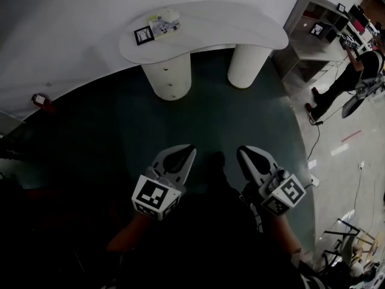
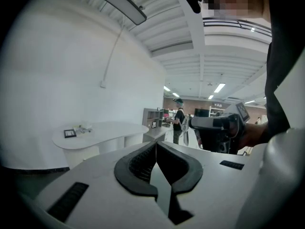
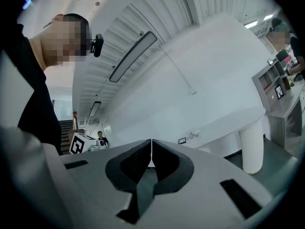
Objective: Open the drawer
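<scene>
A white curved table stands ahead on two round pedestals. The left pedestal carries a column of drawer fronts with small knobs, all closed. My left gripper and right gripper hover side by side low in the head view, well short of the table, both pointing toward it. Both are shut with nothing between the jaws. The left gripper view shows its shut gripper aimed at the table. In the right gripper view the shut gripper has the table's other pedestal to its right.
A framed marker card and some small items lie on the tabletop. A dark green carpet covers the floor between me and the table. At the right stand a grey shelf unit, a person and floor cables.
</scene>
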`<state>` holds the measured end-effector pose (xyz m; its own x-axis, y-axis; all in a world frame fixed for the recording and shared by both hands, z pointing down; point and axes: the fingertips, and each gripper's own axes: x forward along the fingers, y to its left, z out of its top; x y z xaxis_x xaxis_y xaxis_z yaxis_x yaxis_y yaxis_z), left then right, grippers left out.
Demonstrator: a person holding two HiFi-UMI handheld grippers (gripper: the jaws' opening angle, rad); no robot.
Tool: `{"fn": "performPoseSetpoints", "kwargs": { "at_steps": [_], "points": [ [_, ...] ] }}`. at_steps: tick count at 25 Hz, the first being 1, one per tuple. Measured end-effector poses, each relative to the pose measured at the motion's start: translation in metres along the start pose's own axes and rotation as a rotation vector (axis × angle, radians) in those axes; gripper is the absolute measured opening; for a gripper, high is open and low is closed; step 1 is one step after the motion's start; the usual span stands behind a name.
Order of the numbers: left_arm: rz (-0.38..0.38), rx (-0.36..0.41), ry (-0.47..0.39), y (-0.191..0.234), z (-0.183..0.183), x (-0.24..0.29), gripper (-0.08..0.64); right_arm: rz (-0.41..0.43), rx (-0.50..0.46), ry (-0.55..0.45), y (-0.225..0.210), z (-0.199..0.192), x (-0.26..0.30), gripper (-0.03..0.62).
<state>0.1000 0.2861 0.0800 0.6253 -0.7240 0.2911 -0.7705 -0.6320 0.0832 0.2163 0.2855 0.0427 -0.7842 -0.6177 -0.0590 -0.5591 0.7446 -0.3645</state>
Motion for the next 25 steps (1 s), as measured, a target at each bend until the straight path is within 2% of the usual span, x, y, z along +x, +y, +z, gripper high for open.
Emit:
{"fn": "performPoseSetpoints", "kwargs": {
  "at_steps": [7,13,18,25],
  "points": [
    [0.038,-0.016,0.023,0.050,0.034,0.098,0.015,0.048,0.010,0.036,-0.101,0.034,0.049,0.017],
    [0.102,-0.043,0.009,0.078,0.060,0.168,0.015,0.129,-0.002,0.104,-0.172,0.053,0.085,0.017],
    [0.183,-0.066,-0.018,0.115,0.061,0.184,0.015,0.219,0.011,0.152,-0.189,0.050,0.135,0.017],
    [0.286,-0.093,-0.078,0.185,0.059,0.174,0.015,0.327,-0.015,0.230,-0.188,0.044,0.221,0.017]
  ]
}}
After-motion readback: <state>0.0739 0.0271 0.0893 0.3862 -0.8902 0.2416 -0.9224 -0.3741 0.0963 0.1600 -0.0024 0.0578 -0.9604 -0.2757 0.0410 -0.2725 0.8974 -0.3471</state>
